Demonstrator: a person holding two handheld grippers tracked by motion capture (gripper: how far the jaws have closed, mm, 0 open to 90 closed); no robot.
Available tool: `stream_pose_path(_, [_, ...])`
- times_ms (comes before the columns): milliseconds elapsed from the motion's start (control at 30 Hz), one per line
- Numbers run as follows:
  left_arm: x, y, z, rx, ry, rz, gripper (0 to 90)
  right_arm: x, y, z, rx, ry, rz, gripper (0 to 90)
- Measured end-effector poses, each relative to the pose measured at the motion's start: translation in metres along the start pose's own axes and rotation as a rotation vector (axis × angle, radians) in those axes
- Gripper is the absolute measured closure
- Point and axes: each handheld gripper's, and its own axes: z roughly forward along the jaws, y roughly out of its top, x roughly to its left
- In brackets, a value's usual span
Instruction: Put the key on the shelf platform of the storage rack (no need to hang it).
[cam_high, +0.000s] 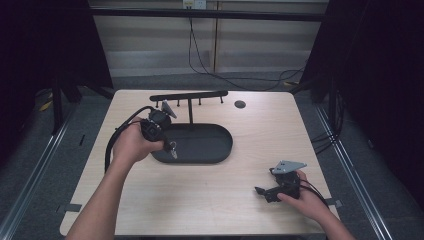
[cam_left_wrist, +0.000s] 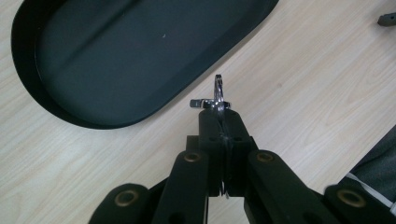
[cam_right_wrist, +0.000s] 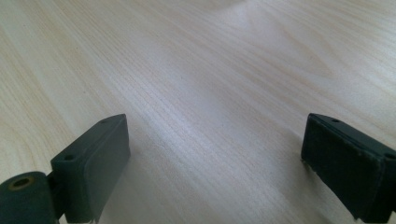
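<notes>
Now left gripper (cam_left_wrist: 219, 114) clamps a metal key (cam_left_wrist: 217, 95) — beside the tray (cam_left_wrist: 28, 88)

My table (cam_high: 200, 195) is light wood. On it lies a black oval tray (cam_high: 210, 150); a black rack (cam_high: 190, 96) stands just behind the tray.

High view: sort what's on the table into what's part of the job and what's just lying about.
In the job, likely:
- left gripper, shut on a small metal piece
- black oval tray, beside that gripper
- hook rack standing at the tray's far side

Idle or background:
- right gripper, open, low over bare table
- round dark spot on the tabletop
</notes>
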Motion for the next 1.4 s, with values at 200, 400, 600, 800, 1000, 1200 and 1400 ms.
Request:
stream_pose_path(200, [0.003,0.004,0.002,-0.004,0.008,-0.007,88.9,0.0,0.0,0.0,0.0,0.0,0.0,7.3])
stream_pose_path(400, [0.005,0.012,0.005,-0.003,0.004,-0.016,88.9,0.0,0.0,0.0,0.0,0.0,0.0,7.3])
stream_pose_path(600, [0.005,0.016,0.005,-0.009,0.008,-0.017,88.9,0.0,0.0,0.0,0.0,0.0,0.0,7.3])
stream_pose_path(800, [0.006,0.021,0.007,-0.009,0.006,-0.024,88.9,0.0,0.0,0.0,0.0,0.0,0.0,7.3])
stream_pose_path(1000, [0.009,0.025,0.01,-0.018,0.009,-0.039,88.9,0.0,0.0,0.0,0.0,0.0,0.0,7.3])
stream_pose_path(1200, [0.01,0.028,0.014,-0.015,0.01,-0.04,88.9,0.0,0.0,0.0,0.0,0.0,0.0,7.3])
stream_pose_path(1400, [0.011,0.032,0.017,-0.019,0.007,-0.046,88.8,0.0,0.0,0.0,0.0,0.0,0.0,7.3])
